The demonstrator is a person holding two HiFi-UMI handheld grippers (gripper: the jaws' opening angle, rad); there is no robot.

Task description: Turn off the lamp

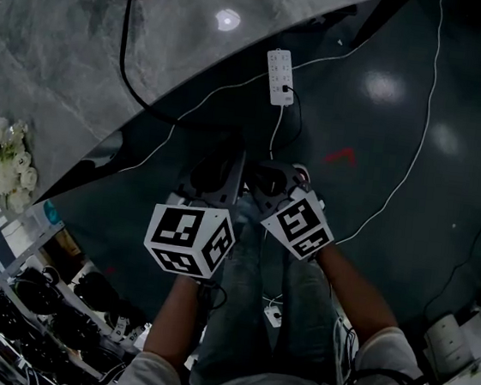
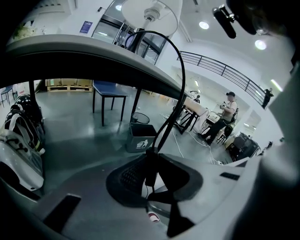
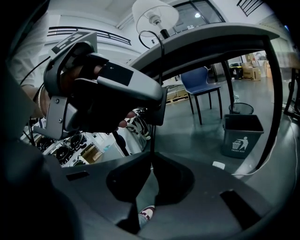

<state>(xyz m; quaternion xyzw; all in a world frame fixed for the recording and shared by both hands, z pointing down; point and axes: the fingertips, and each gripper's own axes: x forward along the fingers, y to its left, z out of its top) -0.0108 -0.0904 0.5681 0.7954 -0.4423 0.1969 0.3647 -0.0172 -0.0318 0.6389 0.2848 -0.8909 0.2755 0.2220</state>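
Both grippers hang low in front of the person's knees, below the rim of the grey marble-look table [image 1: 58, 54]. The white-shaded table lamp [image 2: 148, 14] stands on that table, at 11 o'clock from the grippers in the head view. Its thin black lamp cord [image 2: 176, 65] arcs over the edge down to them. The left gripper [image 2: 151, 161] has its jaws drawn narrow onto a thicker black block [image 2: 150, 171] on the cord, probably the inline switch. The right gripper [image 3: 152, 164] pinches the bare cord just beside it, pads almost meeting. A downward tug from either could drag the lamp toward the edge. A squeeze off the rocker would slide the block without switching. The white power strip [image 1: 280, 76] lies on the floor at 12 o'clock.
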